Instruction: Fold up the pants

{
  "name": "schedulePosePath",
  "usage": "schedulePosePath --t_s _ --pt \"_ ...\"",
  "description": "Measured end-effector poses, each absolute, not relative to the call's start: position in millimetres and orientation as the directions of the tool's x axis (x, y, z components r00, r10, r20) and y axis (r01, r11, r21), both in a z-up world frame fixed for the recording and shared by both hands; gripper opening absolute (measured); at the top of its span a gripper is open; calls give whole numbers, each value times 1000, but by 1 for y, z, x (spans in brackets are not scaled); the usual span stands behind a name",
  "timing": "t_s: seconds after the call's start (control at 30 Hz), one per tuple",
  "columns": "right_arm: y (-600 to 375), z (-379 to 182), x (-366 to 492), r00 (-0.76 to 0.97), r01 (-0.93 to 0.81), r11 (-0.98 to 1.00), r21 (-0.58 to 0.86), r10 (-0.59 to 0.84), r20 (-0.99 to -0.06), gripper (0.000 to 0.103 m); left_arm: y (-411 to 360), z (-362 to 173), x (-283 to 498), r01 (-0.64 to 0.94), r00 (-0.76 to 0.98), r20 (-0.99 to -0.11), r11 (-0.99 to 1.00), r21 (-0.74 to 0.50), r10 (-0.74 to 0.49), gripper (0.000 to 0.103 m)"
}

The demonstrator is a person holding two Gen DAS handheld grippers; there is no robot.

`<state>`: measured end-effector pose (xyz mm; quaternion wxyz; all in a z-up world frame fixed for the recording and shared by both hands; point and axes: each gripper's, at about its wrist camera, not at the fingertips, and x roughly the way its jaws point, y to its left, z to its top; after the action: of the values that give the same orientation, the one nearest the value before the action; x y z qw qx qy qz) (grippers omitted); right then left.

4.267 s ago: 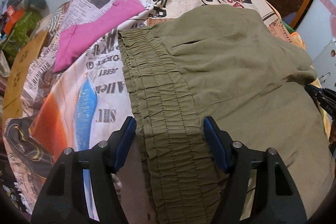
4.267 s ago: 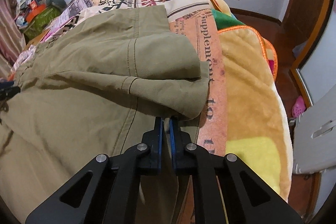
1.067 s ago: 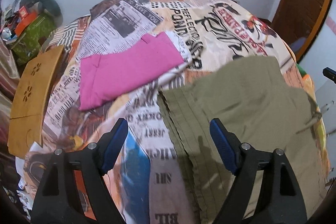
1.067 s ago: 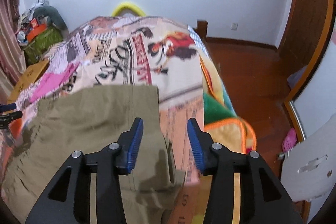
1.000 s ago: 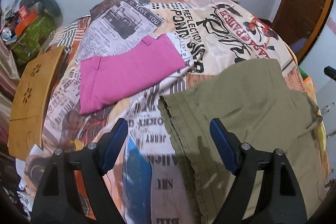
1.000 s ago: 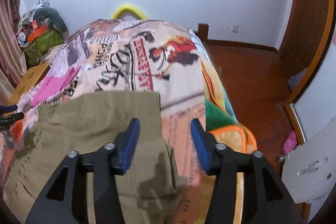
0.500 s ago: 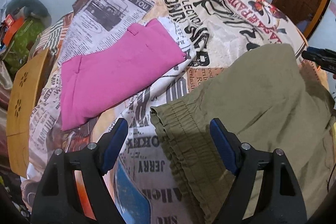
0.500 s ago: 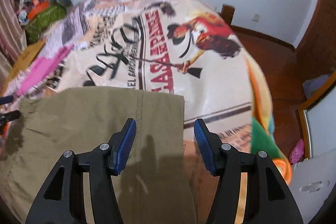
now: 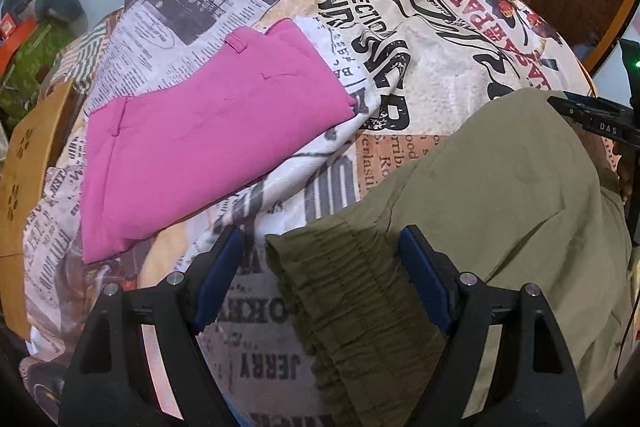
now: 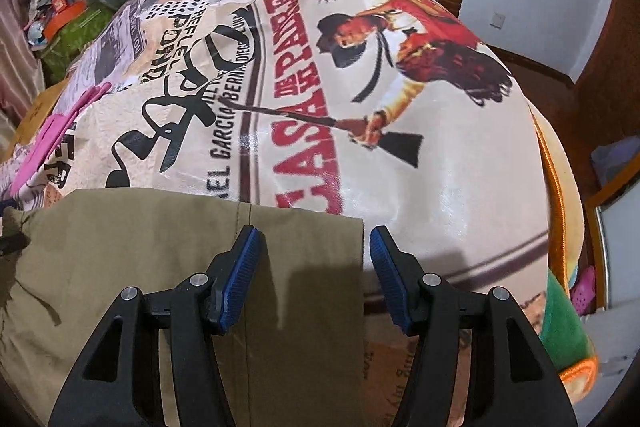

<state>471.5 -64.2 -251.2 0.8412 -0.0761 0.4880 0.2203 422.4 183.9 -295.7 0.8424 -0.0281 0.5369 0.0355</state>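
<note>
1. Olive pants (image 9: 500, 211) lying partly folded on the bed (image 10: 400, 187), over the printed newspaper-pattern cover; elastic waistband (image 9: 344, 275) at the left end, square folded corner (image 10: 320, 247) at the right end.
2. Left gripper (image 9: 320, 275) poised over the waistband corner, jaws wide apart, nothing clamped; waistband sits between the blue pads (image 9: 424, 283) but untouched.
3. Right gripper (image 10: 312, 275) poised over the far right corner, jaws apart, nothing clamped; one pad over the cloth, the other over bare cover just beyond the edge.
4. Likely next: pinch both far corners for another fold toward the near side.
5. Best lowered until the pads straddle every layer at each corner, not only the top one.
6. Best gripped close to the edge, both sides alike, to keep the fold line straight.
7. Worth keeping clear of the cover underneath, to avoid pinching it with the pants.
8. Pink folded garment (image 9: 200, 131) lies apart to the left; no need to disturb it.
</note>
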Motion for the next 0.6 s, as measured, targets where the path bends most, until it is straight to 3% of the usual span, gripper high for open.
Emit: schedulePosePath --t_s 0.1,0.13,0.33,0.6 --pt "-62 -252 472 440 -437 897 64 275 -855 30 183 -299 426 -100 408 -913 994 -46 -2 67" --pt "-62 -253 472 457 -421 907 34 245 -855 16 182 -300 427 -107 405 -914 993 -43 4 66" --pt "-68 -247 468 485 -403 915 35 246 -839 4 183 -289 425 -115 424 -906 993 -34 18 57" --pt "-68 -190 458 583 -411 911 13 274 -765 3 181 -234 416 -119 517 -852 993 28 86 54"
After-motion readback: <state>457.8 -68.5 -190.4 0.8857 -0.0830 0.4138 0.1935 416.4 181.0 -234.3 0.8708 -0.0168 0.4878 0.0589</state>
